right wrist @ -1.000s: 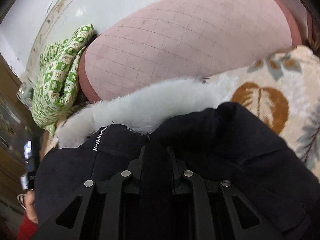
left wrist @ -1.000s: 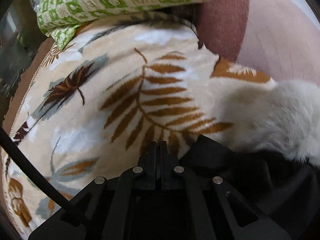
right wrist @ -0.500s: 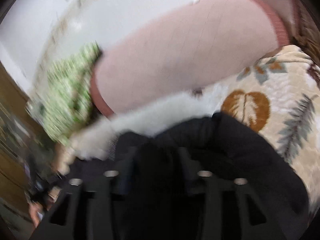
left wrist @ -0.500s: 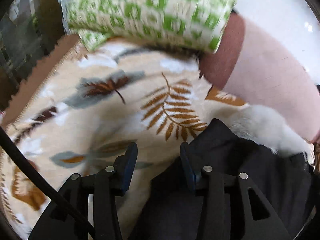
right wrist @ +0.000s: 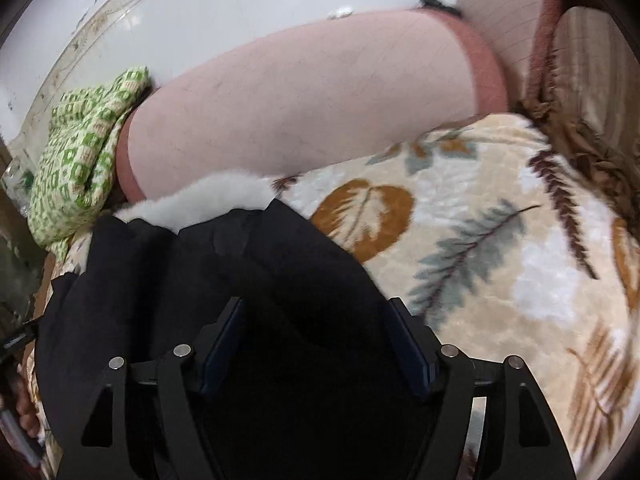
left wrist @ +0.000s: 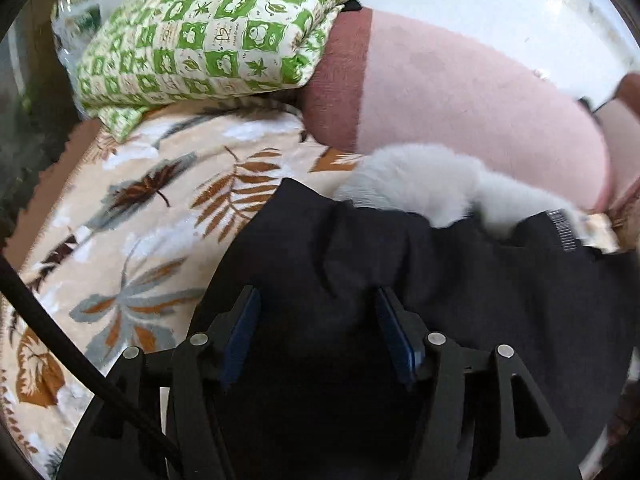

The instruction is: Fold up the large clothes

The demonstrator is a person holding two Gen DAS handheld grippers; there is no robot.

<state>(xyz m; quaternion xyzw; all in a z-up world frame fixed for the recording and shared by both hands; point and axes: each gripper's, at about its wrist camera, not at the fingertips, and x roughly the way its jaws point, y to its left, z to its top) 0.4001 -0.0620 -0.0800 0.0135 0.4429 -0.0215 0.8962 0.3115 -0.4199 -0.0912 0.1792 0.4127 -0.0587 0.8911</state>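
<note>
A black coat [left wrist: 440,272] with a white fur collar [left wrist: 420,176] lies bunched on a cream blanket with a leaf pattern [left wrist: 140,220]. My left gripper [left wrist: 316,300] hovers over the coat's left part. Its jaws are opening, with a hump of black cloth between them but no pad pressing on it. In the right wrist view the same coat [right wrist: 200,272] and its fur collar [right wrist: 208,196] fill the lower left. My right gripper [right wrist: 316,308] stands over the dark cloth. Its jaws are wide apart and closing, and the pads do not grip the fabric.
A long pink bolster [left wrist: 460,92] [right wrist: 312,100] lies along the far side of the blanket [right wrist: 500,240]. A green checked quilt [left wrist: 208,36] [right wrist: 80,152] is piled at its left end. A black cable [left wrist: 52,328] crosses the left wrist view. A person's hand [right wrist: 24,408] shows at the lower left edge.
Both grippers were shut on the black coat a second ago. Both have let go and drawn back and upward, so more of the coat and the bolster shows.
</note>
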